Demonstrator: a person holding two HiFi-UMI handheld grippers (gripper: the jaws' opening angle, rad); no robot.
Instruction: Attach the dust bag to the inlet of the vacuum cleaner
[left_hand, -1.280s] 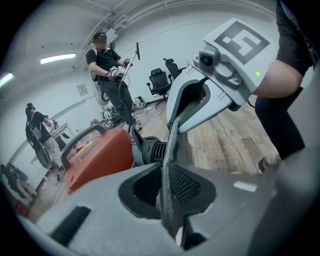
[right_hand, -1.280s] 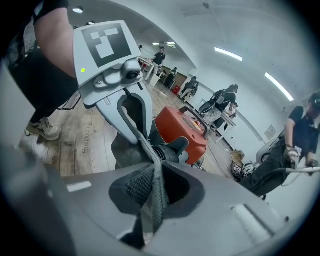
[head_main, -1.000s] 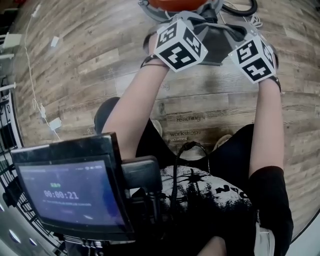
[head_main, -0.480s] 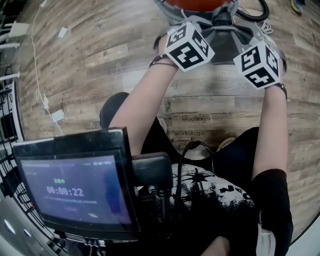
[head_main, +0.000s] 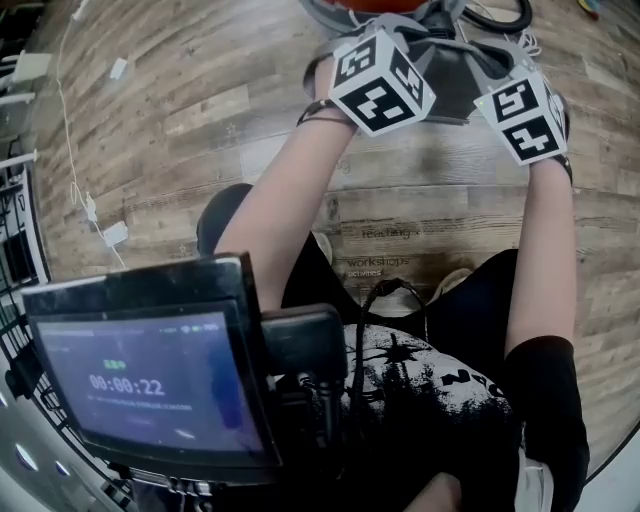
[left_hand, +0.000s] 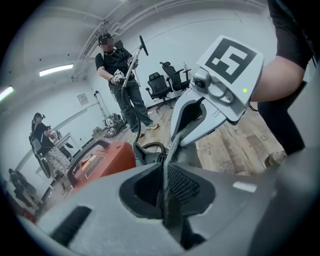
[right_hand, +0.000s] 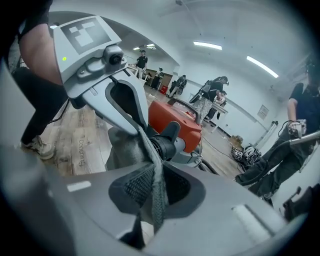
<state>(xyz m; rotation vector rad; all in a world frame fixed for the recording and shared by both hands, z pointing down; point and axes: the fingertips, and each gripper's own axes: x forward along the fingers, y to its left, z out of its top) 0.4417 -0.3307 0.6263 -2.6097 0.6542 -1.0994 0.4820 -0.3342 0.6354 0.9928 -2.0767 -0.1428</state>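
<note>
A grey cloth dust bag (head_main: 450, 75) hangs stretched between my two grippers, just in front of the orange vacuum cleaner (right_hand: 175, 120). My left gripper (head_main: 405, 42) is shut on one edge of the bag (left_hand: 167, 165); its jaws have just eased open a touch, with the cloth still pinched. My right gripper (head_main: 500, 68) is shut on the opposite edge (right_hand: 150, 165). In the right gripper view the bag's mouth lies against the vacuum's black inlet (right_hand: 165, 142). Each gripper view shows the other gripper opposite, the right gripper (left_hand: 176, 141) and the left gripper (right_hand: 142, 134).
A black hose (head_main: 500, 15) coils on the wooden floor beside the vacuum. White cables and adapters (head_main: 110, 235) lie at the left. Other people (left_hand: 122, 75) and office chairs (left_hand: 165, 82) stand behind. A screen (head_main: 150, 370) hangs at my chest.
Both grippers keep hold of the bag and have barely moved. The view has shifted a little, so the vacuum sits nearer the top edge.
</note>
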